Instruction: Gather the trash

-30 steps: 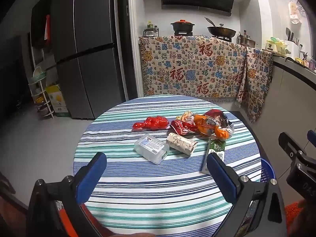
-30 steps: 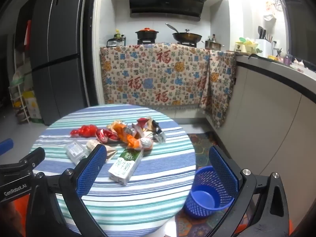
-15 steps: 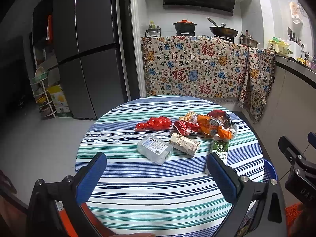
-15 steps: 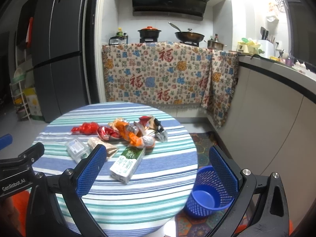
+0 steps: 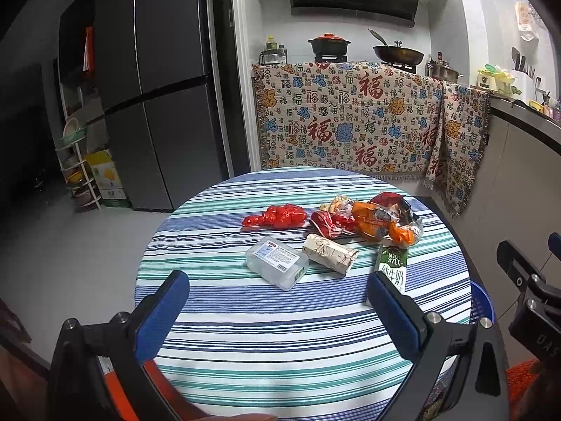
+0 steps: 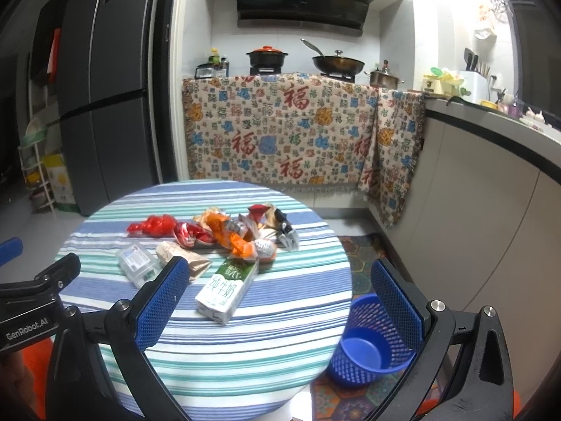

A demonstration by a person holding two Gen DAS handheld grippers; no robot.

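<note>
Both tongs, left [image 5: 277,301] and right [image 6: 280,293], spread and empty, have eased nearer the counter [image 5: 280,343]; milk carton [image 6: 228,286] lies just ahead between the right tongs' fingers, blue basket [image 6: 371,347] below-right, nothing collected yet.

Ahead of your tongs: milk carton [image 6: 227,286] lying flat, crumpled wrappers [image 6: 231,231] behind it, empty blue basket [image 6: 371,347] right, on floor.

The milk carton [image 6: 228,287] reads 纯牛奶, the hanging cloth [image 6: 280,133] repeats 福, and the left gripper [image 6: 28,322] body is marked GenRobot.AI.
</note>
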